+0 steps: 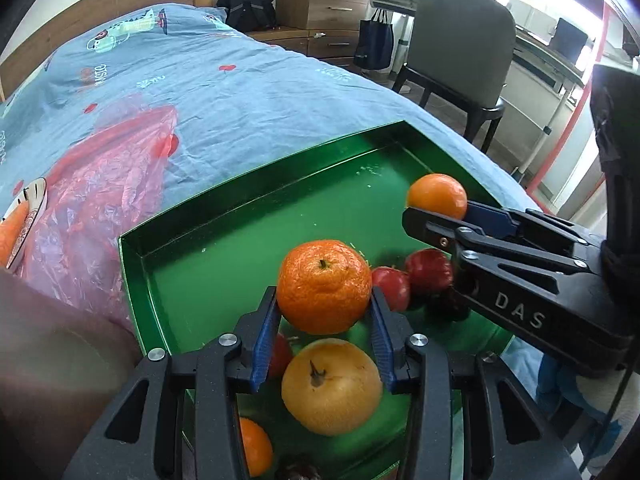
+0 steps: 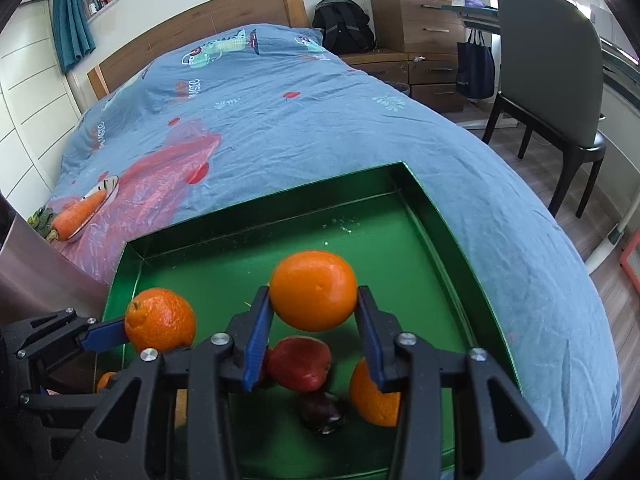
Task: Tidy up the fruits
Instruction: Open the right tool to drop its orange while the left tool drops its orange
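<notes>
I have a bumpy mandarin [image 1: 324, 286] clamped in my left tongs [image 1: 325, 312] and a smooth orange [image 2: 313, 290] pinched in my right tongs [image 2: 314, 312], both above the green tray [image 2: 400, 240] on the blue bedspread [image 2: 300, 120]; beyond them stand a grey chair [image 2: 548, 80] and wooden drawers [image 2: 416, 28].

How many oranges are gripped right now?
2. A bumpy orange in the left gripper, a smooth orange in the right gripper, both above the green tray.

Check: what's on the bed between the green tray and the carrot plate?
Crumpled pink plastic bag covers that stretch, from green tray to carrot plate; clearest in the right wrist view.
</notes>
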